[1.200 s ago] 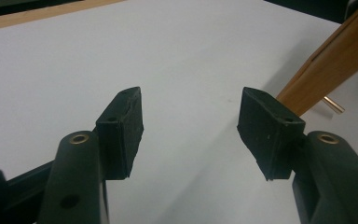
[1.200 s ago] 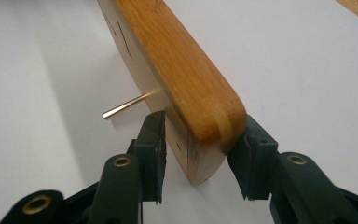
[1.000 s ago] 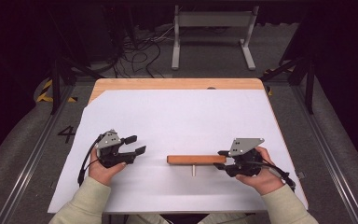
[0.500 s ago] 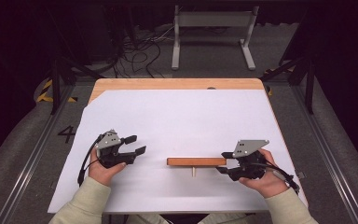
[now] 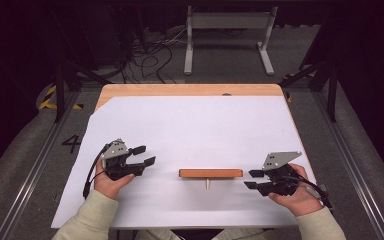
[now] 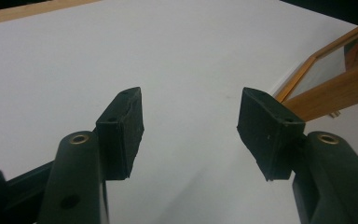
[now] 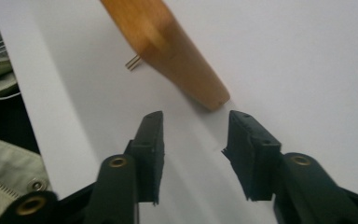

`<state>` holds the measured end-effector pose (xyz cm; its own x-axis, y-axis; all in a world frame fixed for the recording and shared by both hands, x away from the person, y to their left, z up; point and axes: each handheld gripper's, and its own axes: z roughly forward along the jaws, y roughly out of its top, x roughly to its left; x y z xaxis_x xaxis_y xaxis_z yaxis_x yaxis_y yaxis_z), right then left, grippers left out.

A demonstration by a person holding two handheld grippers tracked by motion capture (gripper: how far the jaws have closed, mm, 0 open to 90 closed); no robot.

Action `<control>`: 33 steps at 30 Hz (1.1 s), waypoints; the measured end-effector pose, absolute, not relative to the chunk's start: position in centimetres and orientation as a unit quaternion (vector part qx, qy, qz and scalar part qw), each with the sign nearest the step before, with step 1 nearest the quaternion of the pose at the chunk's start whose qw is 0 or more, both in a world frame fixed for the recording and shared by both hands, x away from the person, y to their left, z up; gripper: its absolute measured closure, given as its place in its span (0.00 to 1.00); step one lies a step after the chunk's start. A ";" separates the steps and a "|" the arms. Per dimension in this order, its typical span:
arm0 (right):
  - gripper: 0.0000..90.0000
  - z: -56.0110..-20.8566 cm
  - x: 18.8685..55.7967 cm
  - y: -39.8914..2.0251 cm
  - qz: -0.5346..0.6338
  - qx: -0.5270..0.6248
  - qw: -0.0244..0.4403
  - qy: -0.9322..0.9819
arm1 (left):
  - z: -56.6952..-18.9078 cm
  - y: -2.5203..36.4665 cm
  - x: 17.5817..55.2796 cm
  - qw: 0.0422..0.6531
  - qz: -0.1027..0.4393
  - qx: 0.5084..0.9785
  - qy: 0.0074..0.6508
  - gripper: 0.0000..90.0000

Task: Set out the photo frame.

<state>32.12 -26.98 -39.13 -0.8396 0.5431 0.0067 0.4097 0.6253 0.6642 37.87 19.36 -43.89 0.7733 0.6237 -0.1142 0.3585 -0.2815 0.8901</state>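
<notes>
Wooden frame (image 5: pixel 210 173) standing on edge, mid-surface (image 5: pixel 190 125), between our tongs. Left tongs (image 5: pixel 144 155) wide, empty, well apart. Right tongs (image 5: pixel 253 179) wide, empty, just beside frame end. Next, likely: we close right on end.

Left gripper (image 5: pixel 145 155) and right gripper (image 5: pixel 252 179): jaws apart.

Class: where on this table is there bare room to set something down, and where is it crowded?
Free: the white sheet beyond the wooden frame, up to the far table edge. Crowded: the near strip, where the left gripper, frame and right gripper line up.
</notes>
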 end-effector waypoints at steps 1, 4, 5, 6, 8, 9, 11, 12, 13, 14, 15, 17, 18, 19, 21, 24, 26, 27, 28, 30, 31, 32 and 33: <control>0.71 -39.3 32.1 -27.0 0.340 0.264 0.091 0.898 | -43.9 19.4 37.9 0.511 0.130 0.792 0.308 0.45; 0.80 -39.6 32.0 -26.9 0.333 0.256 0.072 0.905 | -43.9 19.3 37.9 0.509 0.131 0.794 0.307 0.45; 0.85 -39.8 32.1 -26.7 0.330 0.253 0.064 0.907 | -43.9 19.3 37.9 0.508 0.131 0.794 0.307 0.45; 0.91 -39.9 32.1 -26.6 0.326 0.252 0.057 0.909 | -43.9 19.3 37.9 0.509 0.132 0.793 0.307 0.45; 0.99 -40.3 32.2 -26.4 0.320 0.248 0.042 0.914 | -44.0 19.2 37.9 0.508 0.133 0.794 0.308 0.45; 1.00 -40.5 32.3 -26.2 0.314 0.247 0.038 0.916 | -44.0 19.2 37.9 0.507 0.133 0.794 0.308 0.45; 1.00 -40.9 32.4 -25.9 0.311 0.247 0.037 0.917 | -44.0 19.2 37.9 0.506 0.133 0.795 0.307 0.45; 1.00 -41.2 32.5 -25.7 0.310 0.248 0.037 0.917 | -44.0 19.2 37.9 0.505 0.133 0.796 0.306 0.45; 1.00 -41.3 32.6 -25.6 0.309 0.250 0.037 0.917 | -44.0 19.2 37.9 0.504 0.134 0.797 0.306 0.45; 1.00 -41.3 32.6 -25.6 0.309 0.250 0.037 0.917 | -44.0 19.2 37.9 0.504 0.134 0.797 0.306 0.45; 1.00 -41.5 32.7 -25.4 0.309 0.250 0.037 0.917 | -44.0 19.1 37.9 0.504 0.135 0.797 0.305 0.45; 1.00 -41.9 32.8 -25.1 0.308 0.255 0.037 0.916 | -44.0 19.2 37.9 0.503 0.137 0.797 0.303 0.45; 1.00 -42.0 32.9 -25.1 0.307 0.254 0.037 0.916 | -44.0 19.2 37.9 0.502 0.137 0.798 0.304 0.45; 1.00 -42.1 32.9 -25.0 0.306 0.257 0.037 0.916 | -44.0 19.1 37.9 0.501 0.139 0.799 0.303 0.45; 1.00 -42.3 33.0 -25.0 0.308 0.260 0.040 0.914 | -44.0 19.1 37.9 0.500 0.140 0.799 0.302 0.45; 1.00 -42.6 33.3 -25.1 0.310 0.269 0.044 0.911 | -44.0 19.1 37.9 0.498 0.140 0.800 0.302 0.45; 1.00 -42.8 33.5 -25.1 0.312 0.274 0.044 0.908 | -44.0 19.1 37.8 0.497 0.138 0.801 0.303 0.45; 1.00 -42.8 33.6 -25.1 0.312 0.277 0.043 0.908 | -44.0 19.1 37.8 0.496 0.139 0.802 0.303 0.45; 1.00 -42.9 33.7 -25.1 0.313 0.280 0.043 0.907 | -44.0 19.1 37.8 0.495 0.140 0.801 0.304 0.45; 1.00 -43.2 34.0 -25.0 0.320 0.287 0.042 0.902 | -44.0 19.2 37.7 0.493 0.141 0.803 0.304 0.45; 1.00 -43.2 34.2 -24.8 0.320 0.286 0.042 0.902 | -44.1 19.2 37.7 0.492 0.142 0.804 0.304 0.45; 1.00 -43.2 34.2 -24.8 0.320 0.286 0.042 0.902 | -44.1 19.2 37.7 0.490 0.146 0.803 0.306 0.45; 1.00 -43.3 34.3 -24.7 0.321 0.287 0.043 0.901 | -44.0 19.2 37.7 0.488 0.152 0.804 0.305 0.45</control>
